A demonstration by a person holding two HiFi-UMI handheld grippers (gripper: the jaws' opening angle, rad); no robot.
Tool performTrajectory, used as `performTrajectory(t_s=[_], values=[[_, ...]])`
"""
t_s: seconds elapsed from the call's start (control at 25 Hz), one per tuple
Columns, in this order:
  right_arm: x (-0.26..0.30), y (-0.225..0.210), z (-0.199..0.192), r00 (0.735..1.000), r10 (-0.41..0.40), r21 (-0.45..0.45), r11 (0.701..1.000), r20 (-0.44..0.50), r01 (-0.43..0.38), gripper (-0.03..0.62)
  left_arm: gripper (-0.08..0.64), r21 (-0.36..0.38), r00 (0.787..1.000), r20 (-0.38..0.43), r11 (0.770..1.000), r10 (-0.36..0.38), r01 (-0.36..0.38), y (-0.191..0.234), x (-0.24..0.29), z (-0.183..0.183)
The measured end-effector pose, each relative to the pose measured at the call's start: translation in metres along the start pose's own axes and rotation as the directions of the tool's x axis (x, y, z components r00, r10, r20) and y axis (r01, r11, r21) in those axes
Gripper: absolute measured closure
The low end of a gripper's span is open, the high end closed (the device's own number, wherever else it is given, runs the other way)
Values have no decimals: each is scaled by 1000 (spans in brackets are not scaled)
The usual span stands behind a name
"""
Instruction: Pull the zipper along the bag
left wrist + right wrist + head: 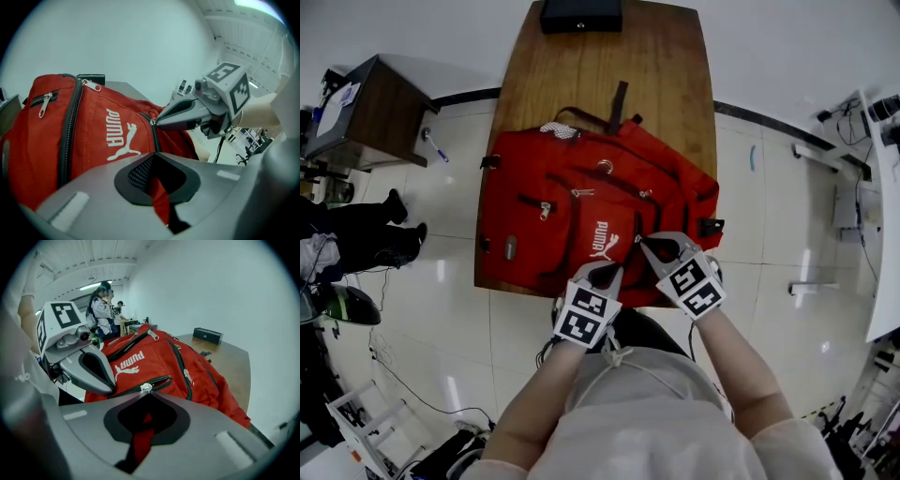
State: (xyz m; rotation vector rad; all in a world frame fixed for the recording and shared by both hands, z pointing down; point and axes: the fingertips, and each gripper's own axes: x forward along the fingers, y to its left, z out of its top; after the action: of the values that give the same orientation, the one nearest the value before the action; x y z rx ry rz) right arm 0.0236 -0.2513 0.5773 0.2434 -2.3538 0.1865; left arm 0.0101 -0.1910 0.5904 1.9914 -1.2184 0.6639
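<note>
A red Puma backpack (581,220) lies flat on a wooden table (666,84). My left gripper (605,274) is at the bag's near edge, shut on a fold of its red fabric (161,199), just below the white logo (118,138). My right gripper (640,242) is close beside it, its jaws shut on the small silver zipper pull (146,388) of the black front-pocket zipper (161,380). In the left gripper view the right gripper (157,123) has its tip on that pull. The left gripper (111,388) shows at the left of the right gripper view. Other zipper pulls (545,210) hang loose.
A black box (580,14) sits at the table's far end. A dark cabinet (366,108) stands at the left, with a person's legs (366,234) beside it. A white desk (881,197) runs along the right. People stand in the background (101,310).
</note>
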Motion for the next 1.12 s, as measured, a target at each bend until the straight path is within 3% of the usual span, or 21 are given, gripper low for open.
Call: performTrajectory(t_s=[0.28, 0.6, 0.88, 1.04, 1.12], values=[[4, -24, 8, 1000, 2, 63, 998, 6, -3, 581, 552, -12, 1000, -2, 999, -31, 31, -1, -1, 1], [19, -49, 11, 1000, -2, 70, 998, -22, 4, 581, 554, 8, 1000, -2, 1000, -6, 6, 0, 1, 0], [30, -51, 3, 999, 26, 151, 988, -30, -21, 580, 554, 3, 1000, -4, 1000, -25, 25, -4, 2, 0], [34, -49, 2, 999, 46, 184, 982, 2, -46, 571, 552, 13, 1000, -13, 1000, -21, 21, -3, 2, -3], [30, -51, 2, 998, 43, 230, 972, 45, -53, 533, 552, -8, 999, -23, 999, -35, 35, -4, 1, -3]])
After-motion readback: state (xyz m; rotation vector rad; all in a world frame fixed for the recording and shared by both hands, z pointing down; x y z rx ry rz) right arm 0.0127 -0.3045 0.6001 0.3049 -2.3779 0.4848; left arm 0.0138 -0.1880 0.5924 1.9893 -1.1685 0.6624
